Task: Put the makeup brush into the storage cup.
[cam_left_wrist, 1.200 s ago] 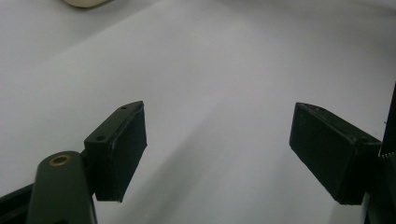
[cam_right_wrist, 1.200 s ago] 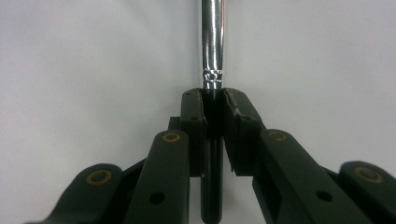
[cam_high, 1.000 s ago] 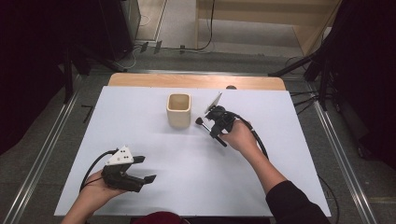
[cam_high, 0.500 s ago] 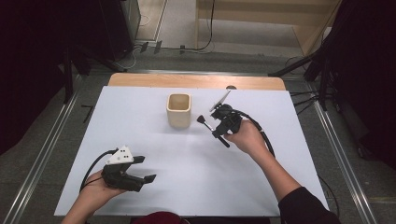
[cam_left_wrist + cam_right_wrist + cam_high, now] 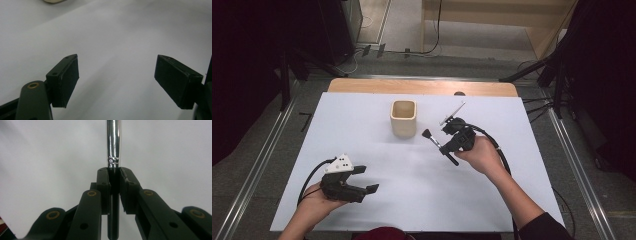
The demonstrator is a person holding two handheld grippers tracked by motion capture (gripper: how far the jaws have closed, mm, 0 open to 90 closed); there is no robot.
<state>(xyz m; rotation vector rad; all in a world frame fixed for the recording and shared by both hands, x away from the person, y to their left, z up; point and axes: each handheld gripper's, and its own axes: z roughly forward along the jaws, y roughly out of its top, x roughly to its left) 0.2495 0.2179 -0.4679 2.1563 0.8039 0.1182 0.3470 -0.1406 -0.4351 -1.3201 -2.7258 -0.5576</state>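
the right gripper [image 5: 451, 142] is clamped shut on a slim makeup brush with a black handle, a shiny metal ferrule and a dark fan of bristles [image 5: 432, 138]; in the right gripper view the two pads pinch the black handle [image 5: 113, 205] just below the ferrule, with the handle end poking out behind the jaws. in the high view the brush's long axis runs at a slant, bristle end up and to the left, handle end down and to the right toward the person's right hand [image 5: 482, 155]. the small square cream-coloured cup with an open top [image 5: 403, 118] stands just to the left of the bristle tip and a little farther from the person, near but not touching. so the likely move, dropping the brush into the cup, turns on swinging the brush upright and carrying it left over the rim; the right hand is by far the nearer one. the left gripper [image 5: 362, 180] rests low near the table's front left, well apart from the cup, its jaws wide apart with nothing between them. the white table top [image 5: 362, 145] is bare around the cup, giving open room on every side; the wooden far edge [image 5: 422, 87] lies beyond it.
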